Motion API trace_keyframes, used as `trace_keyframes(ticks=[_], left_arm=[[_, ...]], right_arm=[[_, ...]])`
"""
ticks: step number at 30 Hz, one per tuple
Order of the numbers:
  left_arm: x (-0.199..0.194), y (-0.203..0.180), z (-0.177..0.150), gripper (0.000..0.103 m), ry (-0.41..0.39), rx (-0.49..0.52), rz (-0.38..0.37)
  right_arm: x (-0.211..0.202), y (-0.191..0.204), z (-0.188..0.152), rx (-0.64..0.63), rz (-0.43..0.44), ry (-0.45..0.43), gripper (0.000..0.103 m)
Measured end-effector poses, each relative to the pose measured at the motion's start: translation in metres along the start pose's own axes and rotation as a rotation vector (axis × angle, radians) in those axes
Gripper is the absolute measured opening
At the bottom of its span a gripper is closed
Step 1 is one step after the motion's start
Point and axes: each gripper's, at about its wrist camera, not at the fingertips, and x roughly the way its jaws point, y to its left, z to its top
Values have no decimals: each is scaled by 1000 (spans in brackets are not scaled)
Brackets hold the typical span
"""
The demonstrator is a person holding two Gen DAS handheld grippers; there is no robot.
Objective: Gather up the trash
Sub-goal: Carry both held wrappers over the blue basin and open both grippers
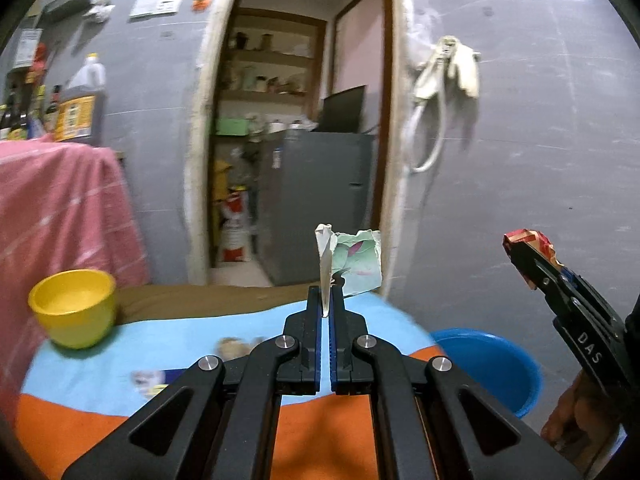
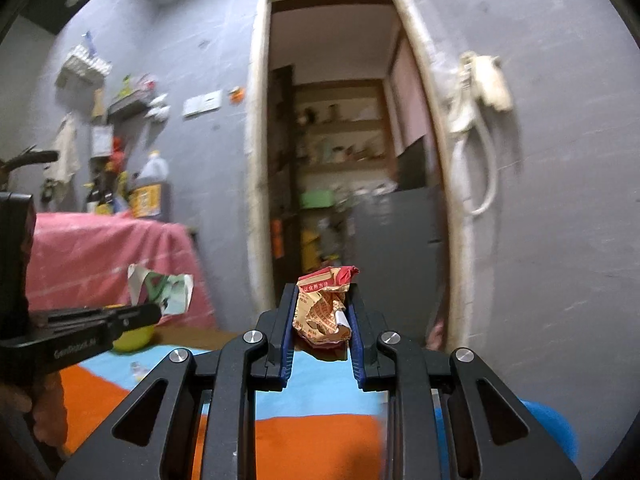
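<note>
Both claws are holding trash up in the air: the left gripper is pinched almost flat on a thin scrap of green and white paper, and the right gripper is squeezing a crumpled red and orange wrapper between its blue pads. So two bits of trash are already off the table, but they are not in a bin yet. A blue tub is sitting low down beside the table, and I am guessing that is where the trash is going. Some small blurry bits are lying on the cloth, and they may be more trash to pick up, but I cannot tell for sure. A blue and orange cloth is covering the table, and a yellow bowl is standing on it. Behind are a grey wall, an open doorway with shelves, and a pink cloth draped over something.
</note>
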Motion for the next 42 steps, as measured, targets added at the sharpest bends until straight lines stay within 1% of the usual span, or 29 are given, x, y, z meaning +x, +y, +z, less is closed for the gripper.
trace_keyframes(ticks=[4,9,11,13,15,18,20,24,26,28,30,32,34,37,39,40,42], left_arm=[[15,-34,3,1,4,13,-68],[41,-74,6,2,56,24,-157],[53,-87,5,2,95,32,-186],[70,-100,2,2,160,32,-220],[86,-109,-2,2,227,33,-234],[109,-119,-10,2,324,2,-267],[123,-124,-17,2,384,-14,-274],[145,-133,-29,2,466,-19,-277],[154,-136,-33,2,499,-16,-280],[160,-136,-37,5,524,-7,-277],[163,-134,-40,8,537,-9,-286],[158,-137,-45,12,533,1,-280],[157,-136,-44,17,523,0,-275],[148,-129,-43,28,488,-12,-256],[140,-121,-41,43,456,-24,-232],[137,-116,-38,46,439,-33,-216],[132,-106,-33,52,404,-51,-186]], right_arm=[[-11,-28,2,20,-97,-13,21],[-21,-67,-3,80,-211,21,21],[-24,-81,-8,116,-239,46,21],[-22,-98,-14,167,-274,93,21],[-18,-112,-20,213,-294,140,21],[-12,-129,-31,280,-315,217,23],[-8,-135,-37,307,-327,259,23],[-1,-147,-50,355,-344,337,24],[-1,-153,-55,379,-352,360,34],[0,-159,-59,410,-354,382,35],[0,-163,-61,427,-355,393,37],[0,-164,-61,436,-358,396,46],[0,-165,-61,440,-360,390,51],[-1,-163,-58,430,-363,376,53],[-3,-161,-55,419,-364,362,55],[-4,-160,-54,412,-363,352,56],[-3,-158,-50,395,-364,332,61]])
